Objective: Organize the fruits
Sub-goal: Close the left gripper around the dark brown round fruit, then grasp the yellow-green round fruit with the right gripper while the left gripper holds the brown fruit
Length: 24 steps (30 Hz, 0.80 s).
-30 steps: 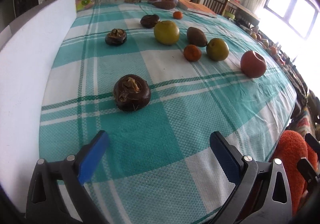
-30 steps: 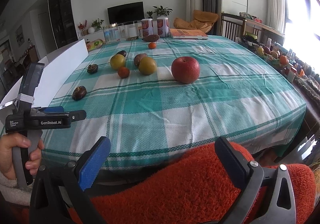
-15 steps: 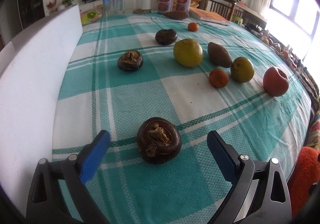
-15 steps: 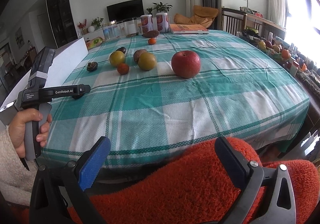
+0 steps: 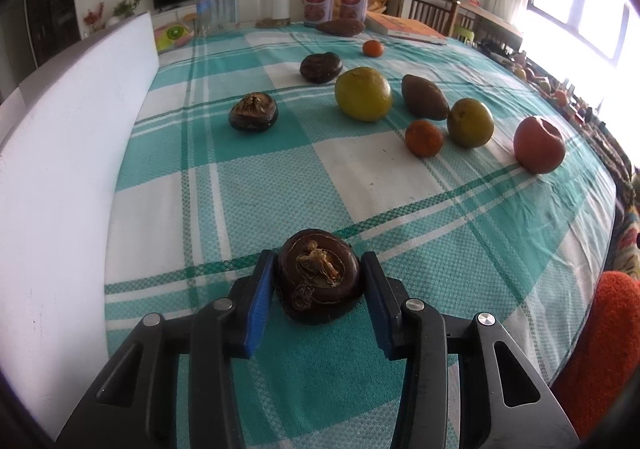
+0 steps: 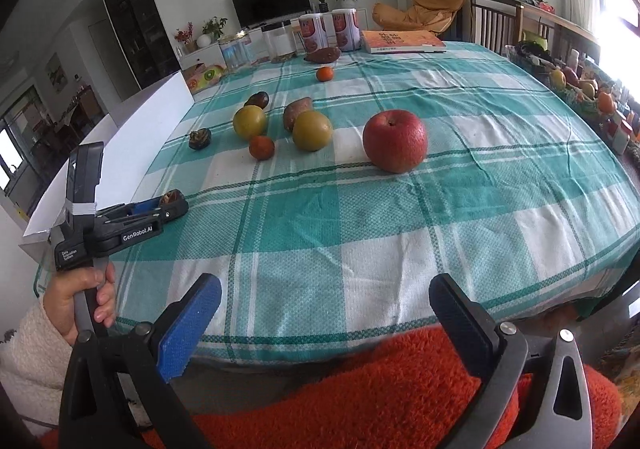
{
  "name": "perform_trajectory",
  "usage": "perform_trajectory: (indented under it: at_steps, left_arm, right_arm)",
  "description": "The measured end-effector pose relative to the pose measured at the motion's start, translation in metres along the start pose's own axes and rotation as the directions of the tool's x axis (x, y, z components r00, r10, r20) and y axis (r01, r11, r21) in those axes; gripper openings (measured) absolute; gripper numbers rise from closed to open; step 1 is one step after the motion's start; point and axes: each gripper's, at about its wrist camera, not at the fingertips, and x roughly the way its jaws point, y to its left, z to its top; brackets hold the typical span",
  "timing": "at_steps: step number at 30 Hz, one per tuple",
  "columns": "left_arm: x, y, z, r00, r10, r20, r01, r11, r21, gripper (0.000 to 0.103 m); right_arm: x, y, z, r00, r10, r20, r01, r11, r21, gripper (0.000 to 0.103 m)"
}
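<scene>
A dark brown water chestnut (image 5: 319,277) lies on the teal checked tablecloth (image 5: 400,209), near its front edge. My left gripper (image 5: 317,261) is closing on it, and both blue pads (image 5: 260,289) touch its sides. The right wrist view shows the same left gripper (image 6: 172,201) low over the cloth, held by a hand in a cream sleeve. Farther back lie two more water chestnuts (image 5: 253,112), two yellow-green fruits (image 5: 363,93), a brown oval fruit (image 5: 424,97), a small orange (image 5: 424,137) and a red apple (image 5: 539,144). My right gripper (image 6: 324,289) is open and holds nothing, above an orange fuzzy fabric (image 6: 360,389) at the table's near edge.
A tall white board (image 5: 72,137) stands along the table's left side. At the far end are two red cans (image 5: 320,7), clear jars (image 5: 216,7), a book (image 5: 404,29), a sweet potato (image 5: 341,27) and another small orange (image 5: 373,48). Chairs stand behind the far right corner.
My left gripper came forward over the nearest water chestnut and its jaws went from wide open to touching its sides. The right gripper moved forward and up a little, staying open.
</scene>
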Motion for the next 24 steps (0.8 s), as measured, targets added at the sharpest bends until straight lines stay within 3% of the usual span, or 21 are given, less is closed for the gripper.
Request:
perform_trajectory:
  at_steps: [5,9,16,19,22,24]
  left_arm:
    - [-0.004,-0.001,-0.002,1.000,-0.024,0.000,0.024,0.999,-0.024,0.045]
    - [-0.009,0.000,-0.004,0.999,-0.041,-0.004,0.041,0.999,-0.029,0.045]
    - [-0.017,0.001,-0.008,0.998,-0.064,-0.004,0.064,0.997,-0.038,0.045]
    - [-0.018,0.000,-0.007,0.997,-0.074,-0.001,0.074,0.997,-0.036,0.045]
    - [-0.026,0.001,-0.004,0.996,-0.094,0.008,0.095,0.995,-0.042,0.045]
    - [-0.040,0.004,0.000,0.991,-0.129,0.027,0.131,0.989,-0.064,0.045]
  right_arm:
    - [0.041,0.012,0.085,1.000,-0.007,0.022,0.011,0.984,-0.180,0.102]
    - [0.105,0.025,0.126,0.997,0.025,-0.073,-0.046,0.952,-0.304,0.090]
    - [0.185,0.035,0.138,0.968,-0.049,-0.247,-0.066,0.897,-0.437,0.069]
    - [0.195,0.037,0.134,0.962,-0.102,-0.254,-0.038,0.868,-0.494,0.051]
    - [0.188,0.033,0.135,0.965,-0.107,-0.238,-0.019,0.880,-0.475,0.050]
    - [0.172,0.029,0.138,0.971,-0.079,-0.225,-0.023,0.909,-0.417,0.050]
